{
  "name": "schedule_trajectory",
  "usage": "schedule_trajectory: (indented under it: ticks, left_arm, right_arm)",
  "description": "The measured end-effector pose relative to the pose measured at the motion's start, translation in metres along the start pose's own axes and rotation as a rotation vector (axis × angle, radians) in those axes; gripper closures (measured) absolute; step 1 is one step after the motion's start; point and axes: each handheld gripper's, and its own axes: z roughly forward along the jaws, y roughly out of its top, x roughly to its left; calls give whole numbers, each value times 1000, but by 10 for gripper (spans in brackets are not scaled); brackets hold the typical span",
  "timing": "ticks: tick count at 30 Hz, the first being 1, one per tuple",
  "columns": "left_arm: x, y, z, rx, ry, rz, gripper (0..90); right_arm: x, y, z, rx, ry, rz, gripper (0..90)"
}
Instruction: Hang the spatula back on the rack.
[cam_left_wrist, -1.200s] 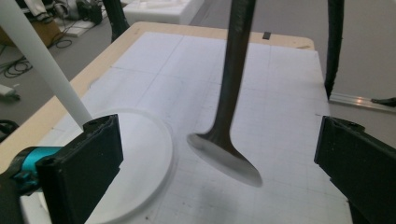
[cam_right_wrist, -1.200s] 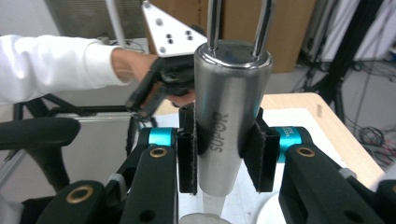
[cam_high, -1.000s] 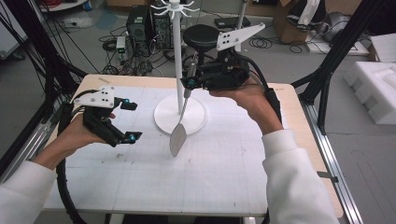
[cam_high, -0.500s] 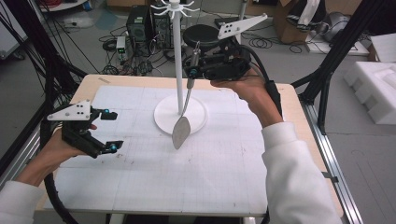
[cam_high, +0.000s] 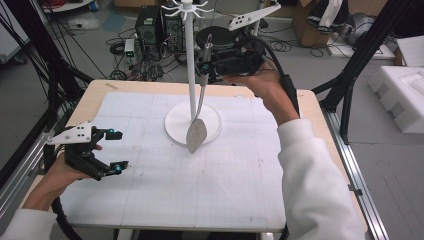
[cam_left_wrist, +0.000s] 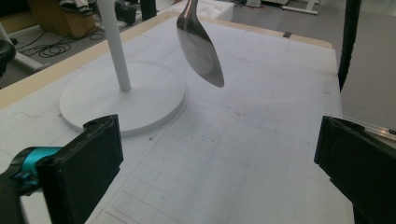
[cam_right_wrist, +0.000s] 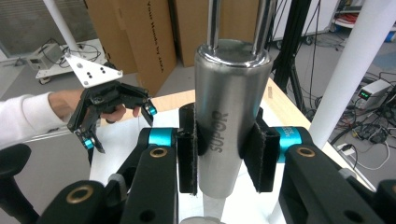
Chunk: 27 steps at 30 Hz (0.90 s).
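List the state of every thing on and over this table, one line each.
spatula: held by its steel handle, hanging blade-down, clear of the mat beside the pole.
right gripper: shut on the spatula handle, fingers pressing both sides.
left gripper: open, nothing between its fingers, low over the mat.
rack: upright on its round base, hooks at the top bare.
grid mat: flat on the table.

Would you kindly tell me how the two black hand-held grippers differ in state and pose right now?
The right gripper is shut on the silver metal spatula; the left gripper is open and empty. The right gripper is held up beside the white stand; the left gripper sits low over the white gridded mat. Both carry teal accents and grey three-cornered plates.
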Motion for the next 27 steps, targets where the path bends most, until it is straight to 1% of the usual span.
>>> schedule_trajectory:
  ticks: [4,7,8,13,14,17,19,24,27]
  left_arm:
    - [-1,-2,0,7,-18,10,17]
    - [-2,-3,2,13,-11,16,17]
    - [-1,-4,2,12,-8,20,17]
    - [2,-15,1,10,11,-1,17]
    - [3,-16,0,11,11,-2,17]
    - [4,-20,-2,1,21,-9,17]
    - [5,-22,-3,0,20,-13,17]
    - [8,-26,-4,5,28,-21,17]
    - [10,-27,-4,3,34,-30,17]
  right_arm:
    - [-2,4,1,6,-16,12,694]
    - [-6,6,2,13,-28,6,694]
    - [-6,7,2,15,-29,11,694]
    - [-11,10,3,29,-40,22,694]
    - [-13,11,4,28,-53,23,694]
    - [-15,13,5,34,-67,34,694]
    - [-15,16,6,41,-74,43,694]
    - [-17,20,11,52,-96,44,694]
    - [-18,23,15,58,-120,52,694]
